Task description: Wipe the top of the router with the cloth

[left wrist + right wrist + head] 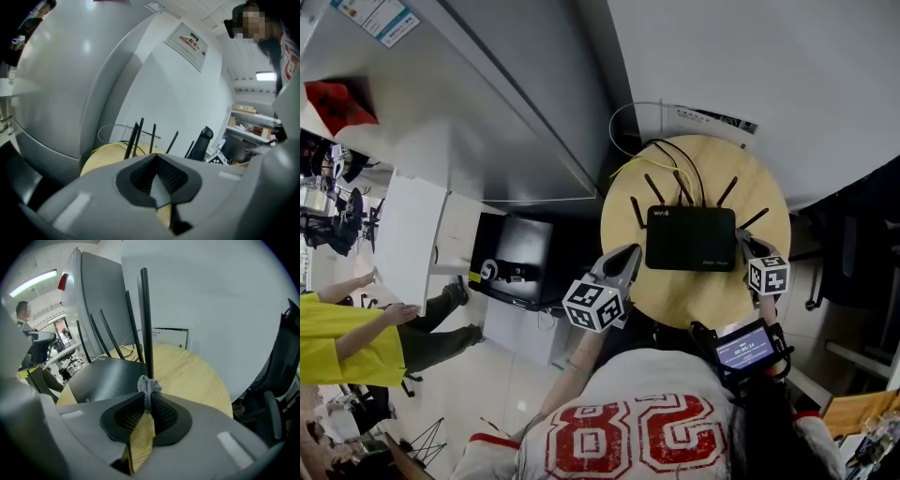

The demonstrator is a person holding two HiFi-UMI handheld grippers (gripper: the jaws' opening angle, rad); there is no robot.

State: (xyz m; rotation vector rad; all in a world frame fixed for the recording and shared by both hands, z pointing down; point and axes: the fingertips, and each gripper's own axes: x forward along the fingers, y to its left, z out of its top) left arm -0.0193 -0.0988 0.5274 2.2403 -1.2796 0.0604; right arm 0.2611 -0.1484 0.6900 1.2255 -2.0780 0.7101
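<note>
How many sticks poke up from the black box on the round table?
5 antennas on the router: one at its left end, three along the back, one at its right end. The cables behind may hide another.

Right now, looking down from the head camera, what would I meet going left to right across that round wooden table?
The left claw → black router → right claw, which pinches a grey cloth.
</note>
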